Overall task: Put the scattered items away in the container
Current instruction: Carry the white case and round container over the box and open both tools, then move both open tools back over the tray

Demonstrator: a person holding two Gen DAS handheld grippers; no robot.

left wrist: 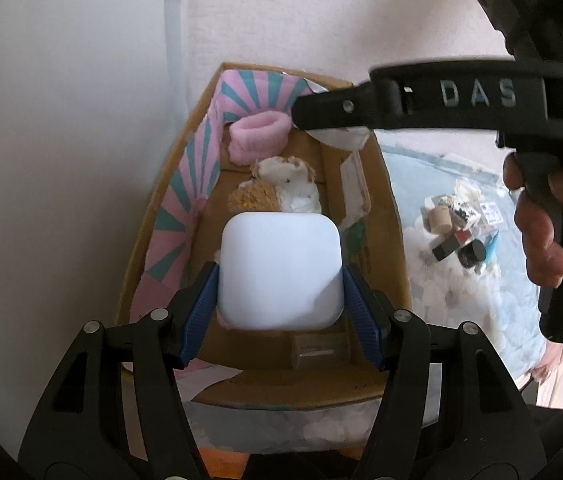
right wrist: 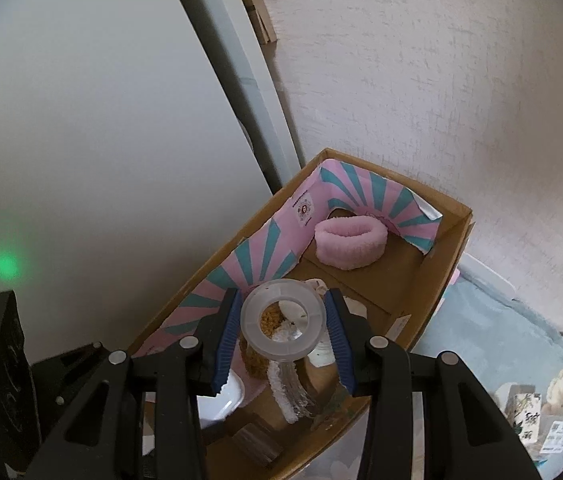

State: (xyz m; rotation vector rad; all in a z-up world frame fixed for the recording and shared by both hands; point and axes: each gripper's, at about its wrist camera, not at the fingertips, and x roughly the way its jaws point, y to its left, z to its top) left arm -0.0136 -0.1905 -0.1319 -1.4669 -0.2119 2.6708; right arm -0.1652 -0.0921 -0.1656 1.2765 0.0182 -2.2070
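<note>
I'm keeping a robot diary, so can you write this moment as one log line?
left hand-held gripper: shut on white square case over cardboard box | right hand-held gripper: shut on clear tape roll over box | nothing released yet

Two black handheld grippers with blue ribbed finger pads

The left gripper (left wrist: 280, 292) has black plastic linkage arms with triangular cut-outs, round silver pivot screws at the joints, and blue ribbed pads (left wrist: 198, 320) lining each finger. The right gripper (right wrist: 283, 336) is built alike: black arms, silver screws, blue ribbed pads (right wrist: 228, 340). From the left wrist view its black body carries raised letters "DAS" and a small silver screw, with a bare hand (left wrist: 537, 232) on its black handle
</note>
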